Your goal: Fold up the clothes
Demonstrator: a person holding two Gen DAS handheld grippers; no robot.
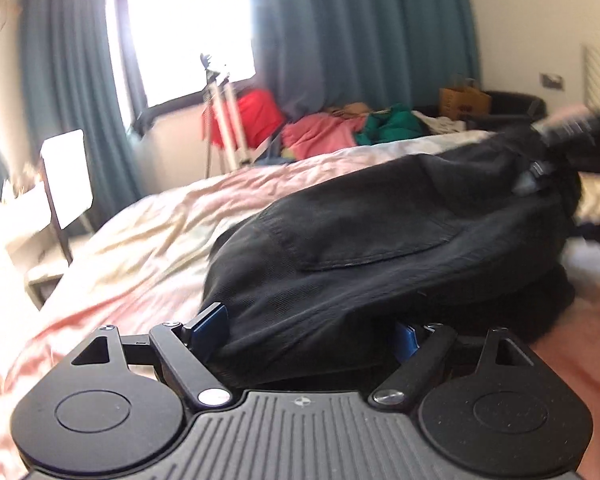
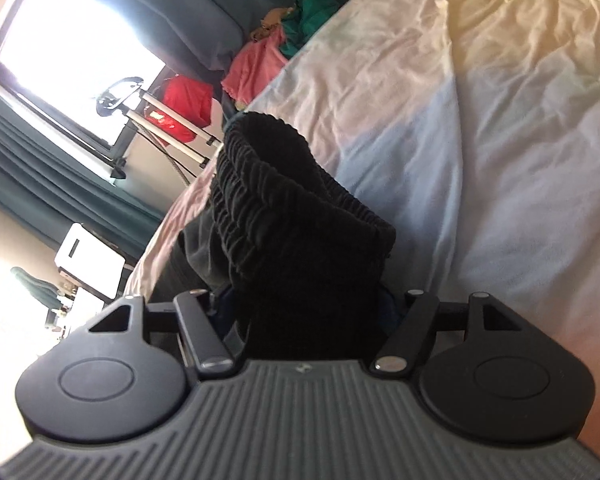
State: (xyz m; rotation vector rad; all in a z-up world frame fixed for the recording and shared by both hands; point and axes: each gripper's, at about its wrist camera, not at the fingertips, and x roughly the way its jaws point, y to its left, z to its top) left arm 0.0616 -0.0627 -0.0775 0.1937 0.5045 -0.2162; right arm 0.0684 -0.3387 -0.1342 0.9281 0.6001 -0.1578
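A black pair of shorts (image 1: 380,240) with a back pocket and an elastic waistband (image 2: 292,208) is held over the pastel bedsheet (image 1: 148,240). My left gripper (image 1: 306,334) is shut on one edge of the shorts; the cloth fills the gap between its blue pads (image 1: 210,328). My right gripper (image 2: 306,316) is shut on the waistband end, with the fabric bunched between its fingers. The right gripper also shows blurred at the far end of the shorts in the left wrist view (image 1: 540,176).
A heap of pink, green and red clothes (image 1: 332,128) lies at the bed's far side under teal curtains (image 1: 360,32). A tripod (image 1: 224,116) stands by the window. A brown paper bag (image 1: 462,100) sits far right. A white chair (image 1: 66,176) stands left of the bed.
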